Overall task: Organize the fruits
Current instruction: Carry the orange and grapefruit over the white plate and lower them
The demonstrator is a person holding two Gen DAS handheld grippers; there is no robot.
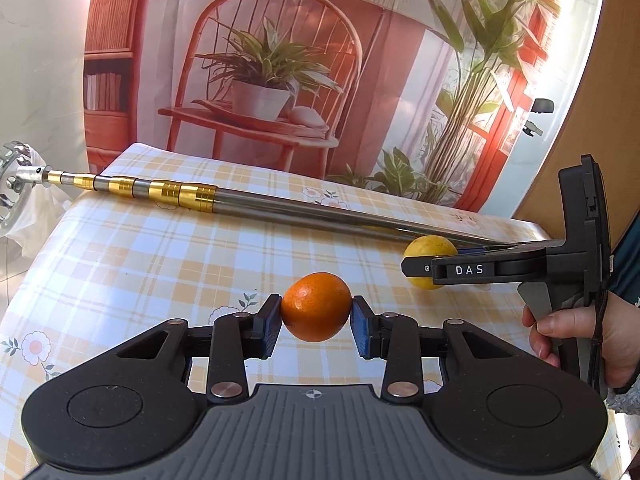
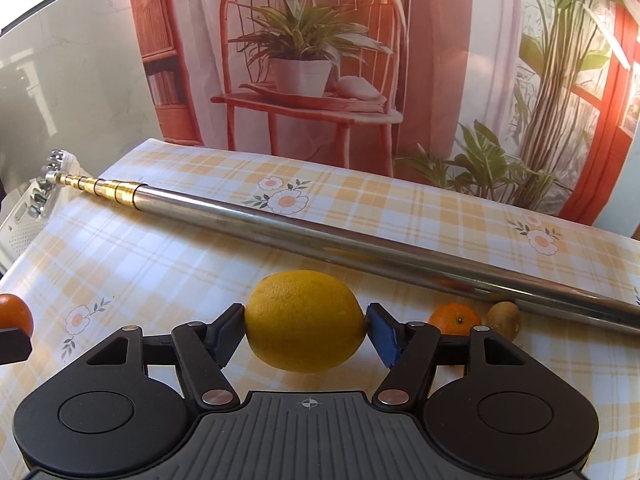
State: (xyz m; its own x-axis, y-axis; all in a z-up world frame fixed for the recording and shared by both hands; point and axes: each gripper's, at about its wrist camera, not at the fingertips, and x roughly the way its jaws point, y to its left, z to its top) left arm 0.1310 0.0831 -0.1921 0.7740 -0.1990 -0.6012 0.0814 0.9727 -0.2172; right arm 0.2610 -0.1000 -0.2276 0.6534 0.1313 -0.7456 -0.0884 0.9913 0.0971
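Note:
In the left wrist view my left gripper [image 1: 316,314] is shut on an orange tangerine [image 1: 316,306], held just above the checked tablecloth [image 1: 160,264]. My right gripper [image 2: 306,322] is shut on a yellow lemon [image 2: 305,320]; from the left wrist view that lemon [image 1: 424,249] peeks out behind the right gripper's black fingers [image 1: 460,270]. A second tangerine [image 2: 455,318] and a brown kiwi [image 2: 505,318] lie on the cloth to the right of the lemon. The held tangerine [image 2: 15,312] shows at the left edge of the right wrist view.
A long telescopic metal pole [image 2: 360,246] with gold segments lies diagonally across the table behind the fruit. A printed backdrop [image 1: 280,60] of a chair and plants hangs past the far table edge. A person's hand [image 1: 580,340] grips the right tool.

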